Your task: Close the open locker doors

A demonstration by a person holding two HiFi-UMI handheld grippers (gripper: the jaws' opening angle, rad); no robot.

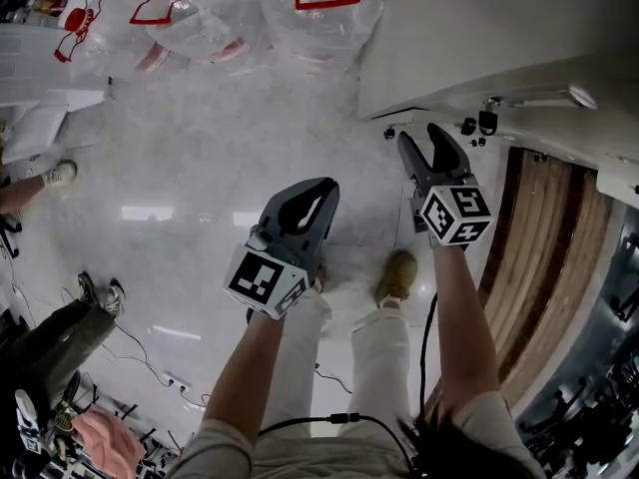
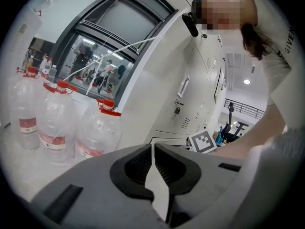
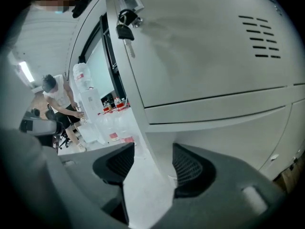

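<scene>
My R gripper (image 3: pixel 150 156) is wide apart, holding nothing, at the locker door (image 3: pixel 200 46) edge. Door looks still open, closing not done. L gripper (image 2: pixel 153 149) is pinched together, empty.

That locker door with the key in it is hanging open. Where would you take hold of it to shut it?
Probably the locker door's free vertical edge, just below the key. That edge looks thin enough to pinch, and the key side is the side that swings. Come at it edge-on: the right gripper, jaws apart, lines up with it that way.
</scene>
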